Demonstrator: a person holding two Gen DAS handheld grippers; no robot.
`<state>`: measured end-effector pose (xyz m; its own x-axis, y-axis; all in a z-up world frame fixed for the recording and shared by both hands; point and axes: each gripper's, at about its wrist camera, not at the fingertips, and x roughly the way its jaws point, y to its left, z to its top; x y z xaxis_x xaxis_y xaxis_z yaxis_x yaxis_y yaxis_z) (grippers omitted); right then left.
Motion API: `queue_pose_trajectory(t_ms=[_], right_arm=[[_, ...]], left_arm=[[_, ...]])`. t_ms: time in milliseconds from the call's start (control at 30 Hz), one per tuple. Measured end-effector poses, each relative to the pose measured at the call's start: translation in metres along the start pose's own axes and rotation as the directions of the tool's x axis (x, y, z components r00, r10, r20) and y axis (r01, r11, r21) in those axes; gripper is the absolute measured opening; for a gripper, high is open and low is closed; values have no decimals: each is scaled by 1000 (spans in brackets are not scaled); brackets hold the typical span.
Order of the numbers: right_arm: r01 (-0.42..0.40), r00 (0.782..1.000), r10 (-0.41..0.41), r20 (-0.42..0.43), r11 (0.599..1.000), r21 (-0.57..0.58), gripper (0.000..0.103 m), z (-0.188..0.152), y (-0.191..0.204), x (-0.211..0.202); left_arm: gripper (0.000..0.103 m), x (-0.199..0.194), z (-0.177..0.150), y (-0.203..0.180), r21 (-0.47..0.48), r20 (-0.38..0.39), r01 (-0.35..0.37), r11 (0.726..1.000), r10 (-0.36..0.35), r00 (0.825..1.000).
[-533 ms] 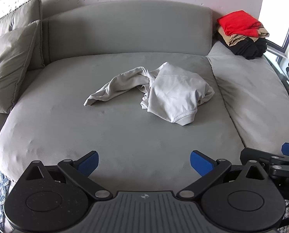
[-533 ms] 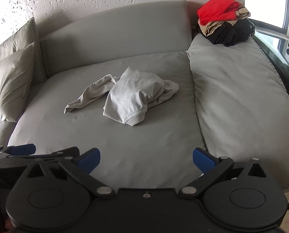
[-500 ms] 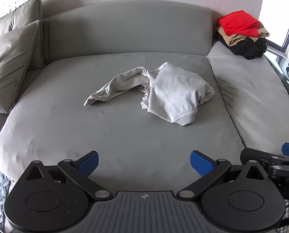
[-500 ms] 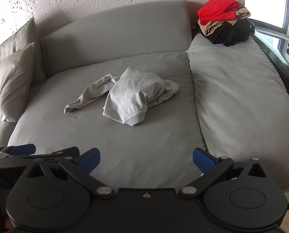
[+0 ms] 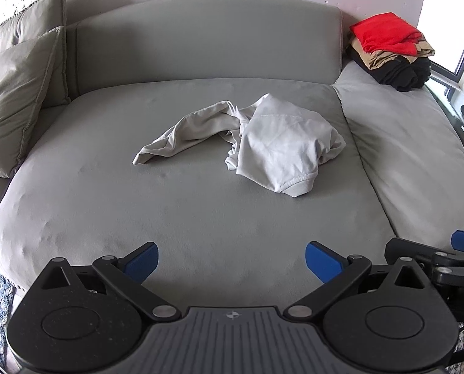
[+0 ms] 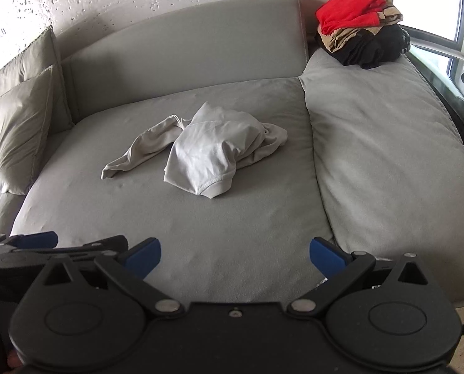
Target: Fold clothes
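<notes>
A crumpled light-grey long-sleeved garment (image 5: 272,143) (image 6: 213,149) lies in the middle of the grey sofa seat (image 5: 138,218), one sleeve trailing to the left. My left gripper (image 5: 232,260) hovers over the seat's front edge, well short of the garment, its blue-padded jaws wide open and empty. Beside it, my right gripper (image 6: 234,257) is open too, with nothing between its pads. Each gripper shows at the edge of the other's view.
A pile of clothes, red on tan on black (image 5: 390,53) (image 6: 359,28), sits at the back right corner. Two grey pillows (image 5: 14,93) lean at the left. A second seat cushion (image 6: 387,155) lies right. A window and a glass side table (image 5: 459,106) are far right.
</notes>
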<state>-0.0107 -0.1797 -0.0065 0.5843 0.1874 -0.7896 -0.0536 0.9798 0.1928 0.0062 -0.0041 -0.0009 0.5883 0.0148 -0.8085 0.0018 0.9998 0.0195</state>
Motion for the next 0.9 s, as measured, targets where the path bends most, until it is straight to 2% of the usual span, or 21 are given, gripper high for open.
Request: queue_pose_trajectory(t_ms=[900], right_arm=[[-1,1000,1,-10,1000,12,103,0,-2,2]], left_arm=[[101,1,-1,-2,11,4,-10,1000,10,1000]])
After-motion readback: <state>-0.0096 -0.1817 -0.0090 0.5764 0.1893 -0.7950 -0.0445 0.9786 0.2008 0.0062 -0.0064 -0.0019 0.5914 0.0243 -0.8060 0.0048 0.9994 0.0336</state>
